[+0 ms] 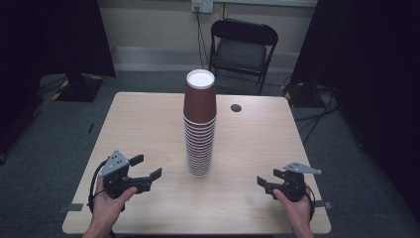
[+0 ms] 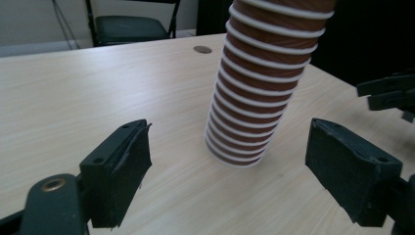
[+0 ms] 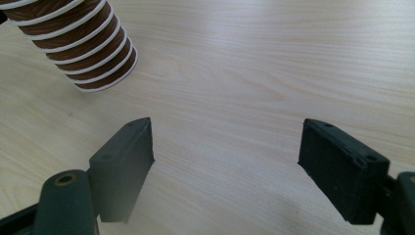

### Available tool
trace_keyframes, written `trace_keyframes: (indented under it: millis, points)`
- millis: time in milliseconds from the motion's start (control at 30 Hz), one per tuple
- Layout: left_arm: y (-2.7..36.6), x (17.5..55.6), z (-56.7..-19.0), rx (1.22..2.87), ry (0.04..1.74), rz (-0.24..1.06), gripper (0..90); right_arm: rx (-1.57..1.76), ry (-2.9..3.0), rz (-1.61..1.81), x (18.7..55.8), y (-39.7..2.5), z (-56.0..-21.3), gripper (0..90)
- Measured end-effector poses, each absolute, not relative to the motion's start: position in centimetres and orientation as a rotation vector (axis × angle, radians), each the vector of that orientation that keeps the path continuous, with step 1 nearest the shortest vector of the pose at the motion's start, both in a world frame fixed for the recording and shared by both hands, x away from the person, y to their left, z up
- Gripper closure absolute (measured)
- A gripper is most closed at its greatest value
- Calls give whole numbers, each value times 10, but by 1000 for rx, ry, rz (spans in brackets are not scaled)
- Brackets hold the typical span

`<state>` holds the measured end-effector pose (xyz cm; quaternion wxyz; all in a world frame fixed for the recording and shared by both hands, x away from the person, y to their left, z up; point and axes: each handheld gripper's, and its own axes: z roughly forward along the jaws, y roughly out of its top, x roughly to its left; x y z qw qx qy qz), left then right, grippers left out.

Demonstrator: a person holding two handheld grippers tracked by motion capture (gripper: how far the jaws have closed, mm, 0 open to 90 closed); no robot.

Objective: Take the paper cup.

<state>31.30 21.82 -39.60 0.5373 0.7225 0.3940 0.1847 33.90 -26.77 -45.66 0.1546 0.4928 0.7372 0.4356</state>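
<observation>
High view, table: the wooden table [image 1: 148, 124] is carrying one stack and both grippers.
Cup stack: the stack of brown paper cups [image 1: 200, 124] is standing upright at the table's middle, each cup nesting inside the next; the top cup is showing a white inside, with nothing visible in it.
Left gripper: the left gripper [image 1: 148, 167] is resting near the front left edge, jaws spread wide and gripping nothing, aiming at the stack's base.
Right gripper: the right gripper [image 1: 268, 180] is sitting front right, jaws gaping wide and holding nothing, well apart from the stack.
Grommet: a small dark hole [image 1: 236, 107] is lying right of the stack.
</observation>
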Motion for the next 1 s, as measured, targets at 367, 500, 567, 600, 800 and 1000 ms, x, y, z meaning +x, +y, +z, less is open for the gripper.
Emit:
trace_keyframes:
  millis: [367,500,567,600,800,1000]
  points:
    - [196,327,-369,1732,832,426,174,1386,2125,1263,338,-266,-456,210]
    - [190,334,-361,1722,811,392,158,1378,2122,1265,337,-267,-456,215]
    - [187,337,-357,1714,807,392,157,1380,2126,1264,338,-267,-456,216]
    - [186,338,-354,1711,801,403,157,1380,2125,1261,338,-267,-456,216]
    - [179,344,-336,1676,755,430,172,1383,2129,1265,339,-266,-457,210]
    - [176,355,-319,1643,750,406,170,1387,2133,1260,339,-267,-457,213]
